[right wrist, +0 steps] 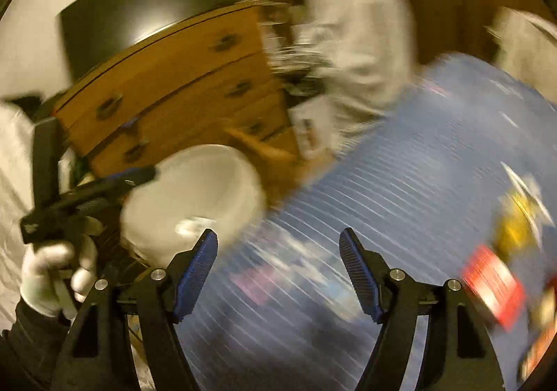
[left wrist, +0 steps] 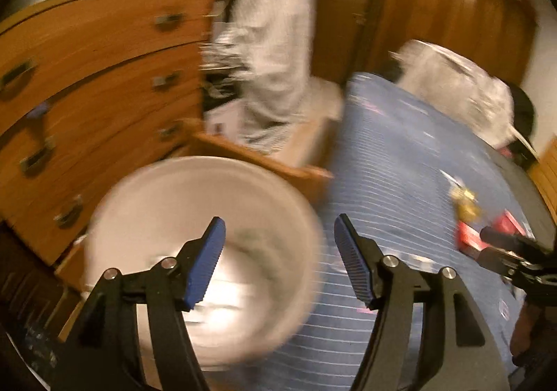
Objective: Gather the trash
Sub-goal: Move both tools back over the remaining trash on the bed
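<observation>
Both views are motion-blurred. A white round bin [left wrist: 195, 217] stands beside a bed with a blue striped cover [left wrist: 400, 164]. My left gripper [left wrist: 278, 262] is open and empty, over the bin's right rim. Trash lies on the cover: a red wrapper [left wrist: 477, 237] and a yellow wrapper [left wrist: 464, 203]. In the right wrist view my right gripper [right wrist: 278, 272] is open and empty above the cover [right wrist: 400, 199], with the bin [right wrist: 198, 196] to its left, and the red wrapper [right wrist: 494, 286] and yellow wrapper [right wrist: 515, 227] to its right. The left gripper [right wrist: 104, 185] shows at the left, held by a white-gloved hand.
A wooden chest of drawers [left wrist: 97, 84] stands behind the bin, with an open low drawer [left wrist: 264, 157]. A white garment [left wrist: 271, 36] hangs beside it. A dark wooden wardrobe [left wrist: 435, 8] is at the back. A white bundle [left wrist: 456, 84] lies at the bed's far end.
</observation>
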The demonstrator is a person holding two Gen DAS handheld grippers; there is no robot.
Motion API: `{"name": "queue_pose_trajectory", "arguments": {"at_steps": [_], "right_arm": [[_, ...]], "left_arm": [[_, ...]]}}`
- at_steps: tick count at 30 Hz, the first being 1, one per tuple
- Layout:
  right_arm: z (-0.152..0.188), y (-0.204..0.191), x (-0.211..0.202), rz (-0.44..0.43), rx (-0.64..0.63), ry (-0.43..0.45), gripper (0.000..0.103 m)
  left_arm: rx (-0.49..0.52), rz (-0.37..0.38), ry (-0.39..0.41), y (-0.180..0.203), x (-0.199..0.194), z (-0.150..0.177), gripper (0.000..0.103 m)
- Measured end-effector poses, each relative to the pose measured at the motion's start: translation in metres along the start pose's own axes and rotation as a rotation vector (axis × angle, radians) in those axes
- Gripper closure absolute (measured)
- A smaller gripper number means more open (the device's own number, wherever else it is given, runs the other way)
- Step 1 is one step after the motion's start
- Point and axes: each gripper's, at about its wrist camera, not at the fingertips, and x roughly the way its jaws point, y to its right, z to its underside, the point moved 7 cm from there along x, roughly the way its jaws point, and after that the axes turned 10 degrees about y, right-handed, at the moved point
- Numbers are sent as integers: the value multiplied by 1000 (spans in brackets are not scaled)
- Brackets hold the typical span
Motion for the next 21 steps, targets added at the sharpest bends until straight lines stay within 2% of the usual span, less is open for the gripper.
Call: {"name": "queue_pose_trajectory", "arguments": {"at_steps": [4, 7, 10, 15, 21], "right_arm": [[55, 123, -101, 207, 164, 80, 30], [88, 187, -167, 373, 225, 129, 30], [114, 235, -204, 486, 283, 134, 30], [128, 271, -215, 511, 294, 116, 30], [124, 283, -178, 513, 299, 50, 30]], "left_arm": [[103, 153, -47, 95, 11, 28, 41], [198, 280, -109, 179, 22, 66, 41], [255, 361, -163, 239, 29, 96, 41], [330, 446, -225, 314, 43, 132, 41], [458, 569, -256, 391, 58, 162, 41]]}}
